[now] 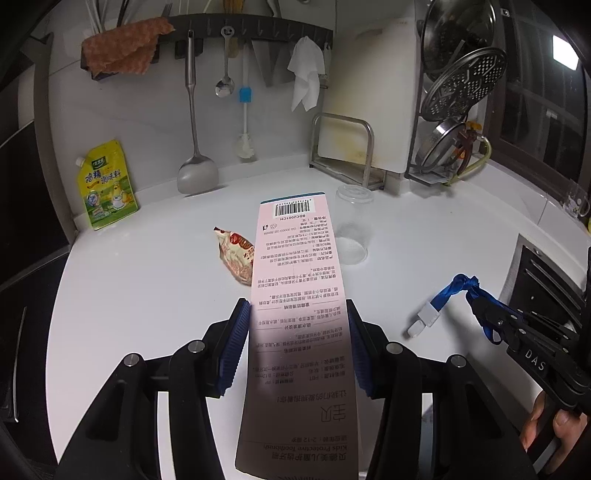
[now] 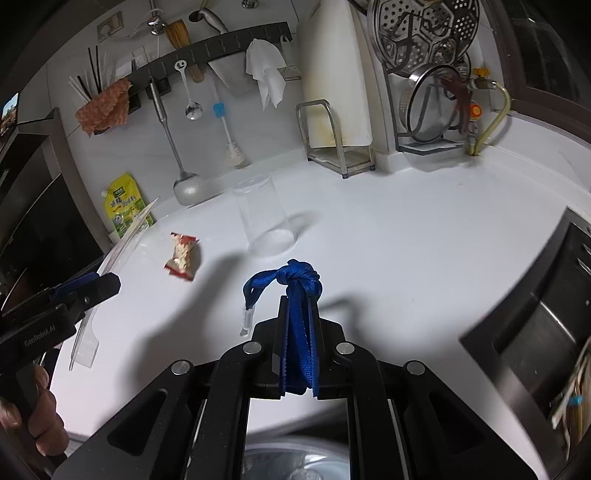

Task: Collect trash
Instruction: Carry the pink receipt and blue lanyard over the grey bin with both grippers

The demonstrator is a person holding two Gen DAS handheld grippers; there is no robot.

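Observation:
My left gripper is shut on a long pink toothbrush package, its blue pads pressing both long edges; the card sticks out forward above the white counter. In the right wrist view this package shows edge-on at the left, held by the left gripper. My right gripper is shut on a knotted blue lanyard with a white clip hanging from it. On the counter lie a crumpled red snack wrapper and an upturned clear plastic cup. The right gripper is at the left wrist view's right edge.
A yellow seasoning pouch leans on the back wall at the left. Utensils hang from a dark rail, and a cutting board in a metal stand and a rack of steel lids fill the back right. A dark recessed appliance lies at the right.

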